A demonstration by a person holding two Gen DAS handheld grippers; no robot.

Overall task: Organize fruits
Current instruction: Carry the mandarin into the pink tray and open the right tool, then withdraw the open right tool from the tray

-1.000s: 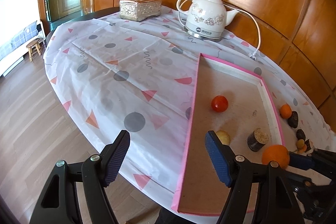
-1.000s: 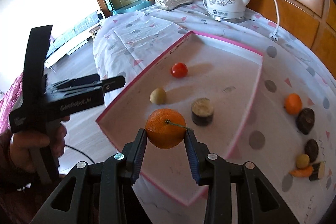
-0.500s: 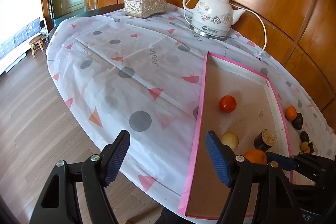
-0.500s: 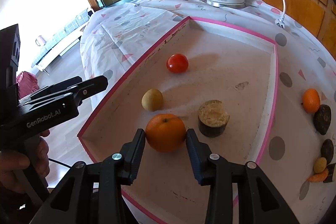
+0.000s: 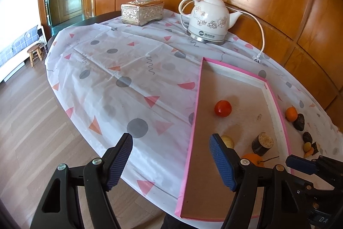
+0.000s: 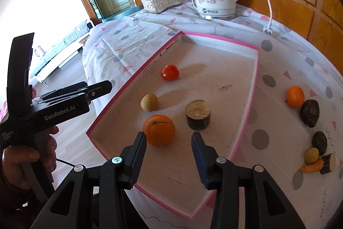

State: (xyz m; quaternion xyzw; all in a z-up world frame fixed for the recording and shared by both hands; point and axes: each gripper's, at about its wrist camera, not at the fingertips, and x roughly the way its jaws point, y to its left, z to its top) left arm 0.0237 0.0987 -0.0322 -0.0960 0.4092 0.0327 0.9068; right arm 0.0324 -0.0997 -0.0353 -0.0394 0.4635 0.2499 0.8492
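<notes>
Large orange sits on the floor of the pink-edged tray, near corner, stem up. The right gripper is just behind it with its jaws opening; the left pad is close to the fruit's skin, the other clear of it, so nothing is clamped. Judged step: release of this orange into the tray.

Also in the tray: red tomato, pale round fruit, dark cut stub. Still out on the desk, right of the tray: small orange, two dark lumps, small yellow ball, carrot-like piece, cut stub.

Next move, as judged: back the jaws off without nudging the orange, then swing right toward the small orange.

Left gripper hovers over the desk edge, jaws well apart, empty.

Hard to read: in the left wrist view the large orange is mostly hidden behind the gripper finger. Identity of the dark lumps unclear.
</notes>
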